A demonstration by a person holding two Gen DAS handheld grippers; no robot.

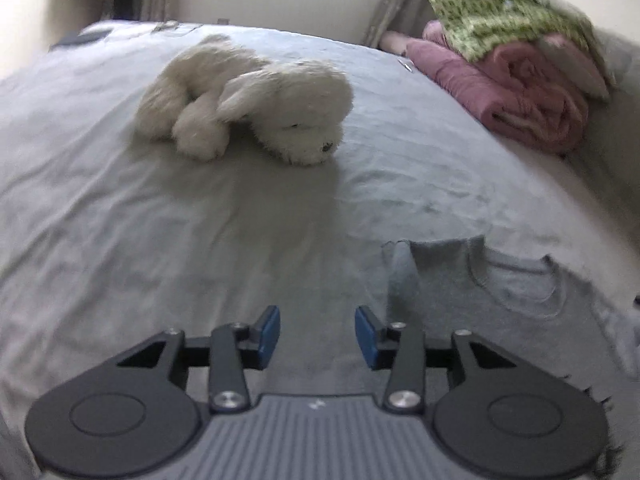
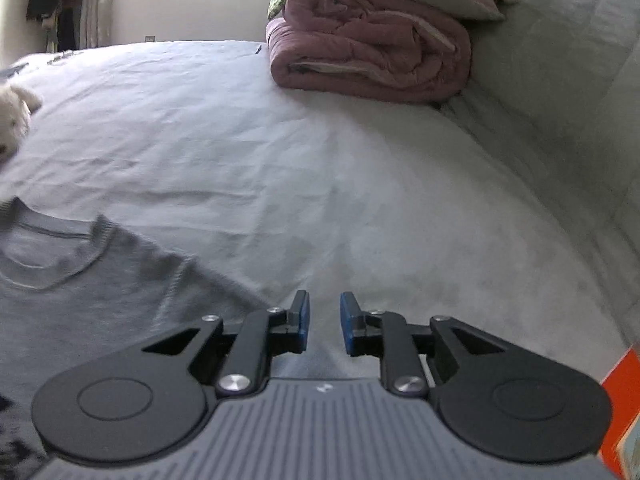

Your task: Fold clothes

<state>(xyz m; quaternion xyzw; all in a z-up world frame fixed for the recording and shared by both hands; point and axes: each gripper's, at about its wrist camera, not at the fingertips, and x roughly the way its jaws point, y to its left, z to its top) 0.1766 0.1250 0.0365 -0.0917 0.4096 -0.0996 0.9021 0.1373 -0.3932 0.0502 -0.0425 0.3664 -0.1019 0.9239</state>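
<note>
A grey sweater (image 1: 500, 300) lies flat on the bed, collar towards the far side; in the right wrist view the same sweater (image 2: 100, 292) fills the lower left. My left gripper (image 1: 317, 334) hovers open over the bedsheet, just left of the sweater's folded edge, nothing between its blue pads. Open as well, my right gripper (image 2: 324, 326) is above the sweater's right shoulder and sleeve area, and its gap is narrower. Part of the sweater is hidden under both gripper bodies.
A white plush dog (image 1: 248, 100) lies mid-bed beyond the left gripper. A folded pink blanket (image 2: 368, 44) with green patterned fabric (image 1: 508, 12) on top sits at the far right by a pale padded headboard (image 2: 560, 80). An orange object (image 2: 624, 400) shows at lower right.
</note>
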